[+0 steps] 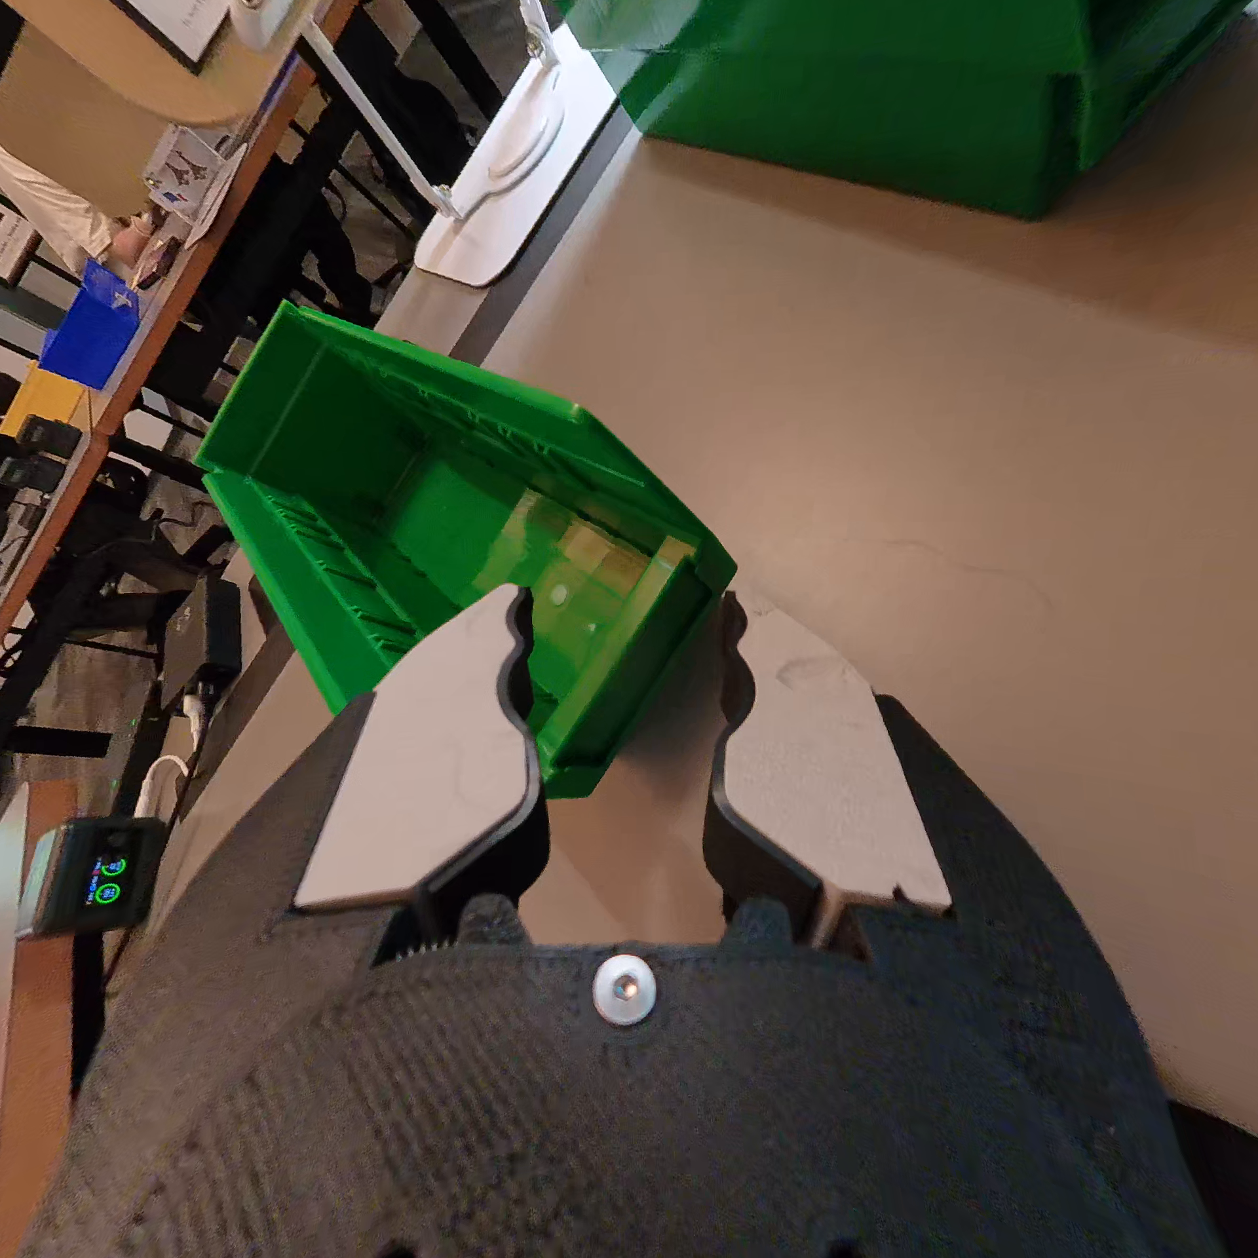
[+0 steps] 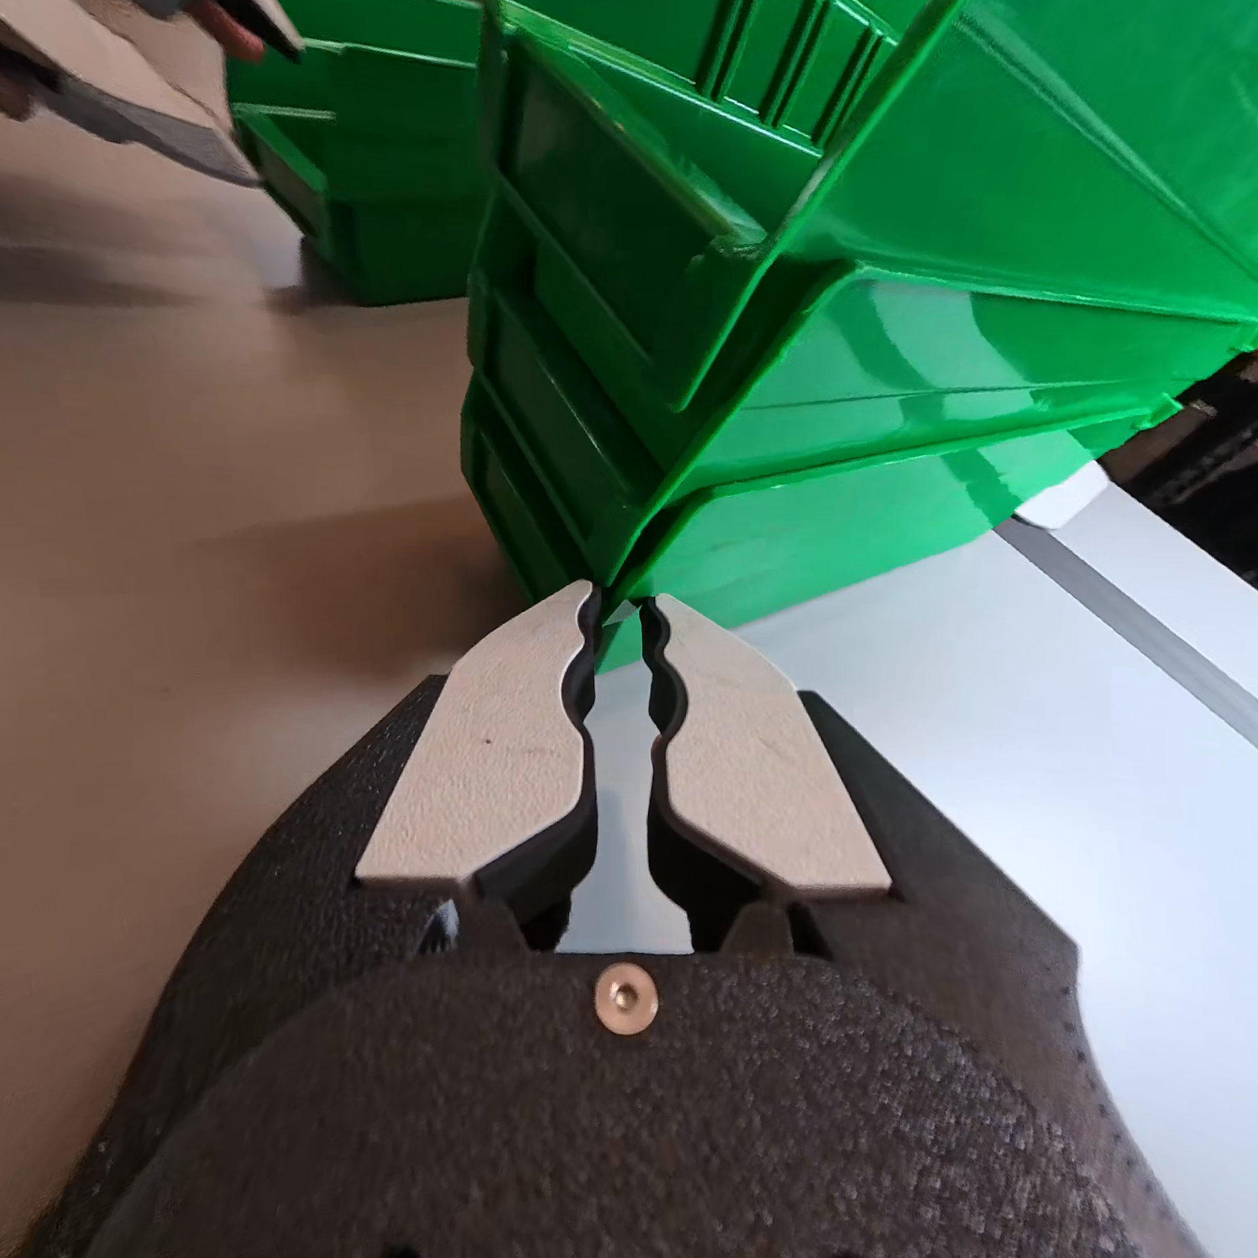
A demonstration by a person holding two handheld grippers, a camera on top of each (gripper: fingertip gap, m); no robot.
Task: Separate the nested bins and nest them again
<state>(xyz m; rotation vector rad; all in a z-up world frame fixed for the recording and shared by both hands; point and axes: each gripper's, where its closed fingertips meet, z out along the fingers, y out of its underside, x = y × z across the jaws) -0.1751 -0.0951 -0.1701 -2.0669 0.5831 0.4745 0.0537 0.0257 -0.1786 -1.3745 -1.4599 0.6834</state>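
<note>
A single green bin (image 1: 436, 517) lies on the tan table (image 1: 885, 476) near its left edge, with its open top towards the left wrist camera. My left gripper (image 1: 623, 602) is open. Its left finger (image 1: 449, 735) is over the bin's inside and its right finger (image 1: 803, 749) is just outside the bin's near corner. A stack of several nested green bins (image 2: 783, 422) fills the right wrist view. My right gripper (image 2: 618, 604) is shut on the stack's lowest near corner rim. The stack also shows in the left wrist view (image 1: 885, 95). The single bin shows behind it (image 2: 361, 177).
A white monitor stand base (image 1: 497, 197) sits at the table's far edge. A white flat surface (image 2: 987, 783) lies right of the stack. A small device with a lit screen (image 1: 95, 878) hangs off the table's left edge. Shelves with a blue box (image 1: 88, 333) stand beyond. Tip to tip, the grippers are about 25 cm apart.
</note>
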